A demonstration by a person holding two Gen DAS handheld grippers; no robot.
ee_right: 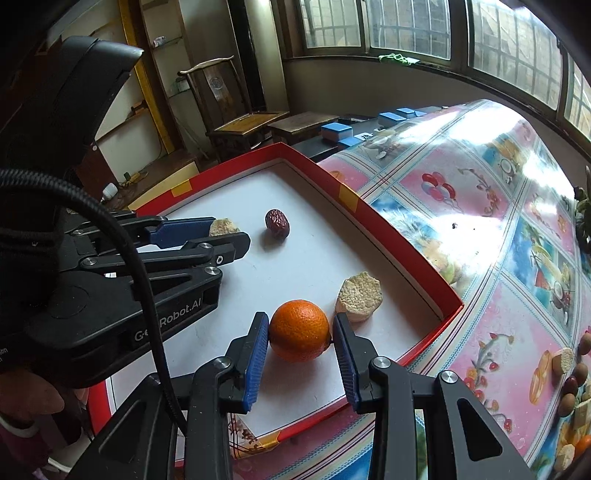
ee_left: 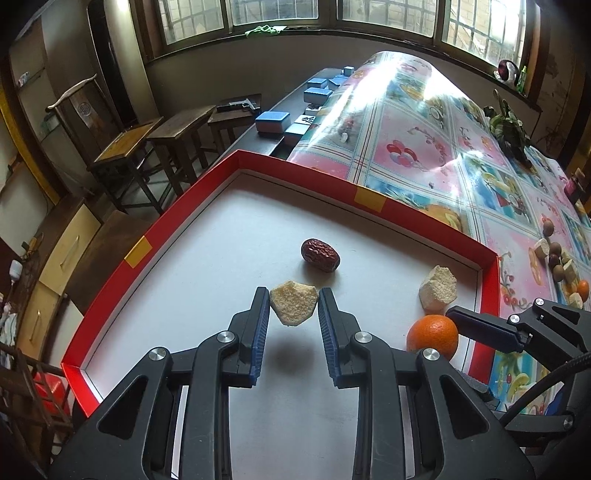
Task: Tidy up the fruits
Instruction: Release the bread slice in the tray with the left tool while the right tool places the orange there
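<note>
wooden chair [ee_right: 221, 96], blue tiles [ee_left: 272, 122] (stacked), windows [ee_left: 280, 11]

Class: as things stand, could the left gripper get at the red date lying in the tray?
Probably not yet: the left gripper is shut on a pale fruit chunk. Otherwise the path to the date looks clear.

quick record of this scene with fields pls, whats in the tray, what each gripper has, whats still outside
tray: red box lid, white inside, on a patterned tablecloth
loose in tray: red date; beige chunk
left gripper: jaws shut on a second beige piece, above the tray floor
right gripper: jaws shut on an orange
outside tray: pile of fruit on the cloth
</note>
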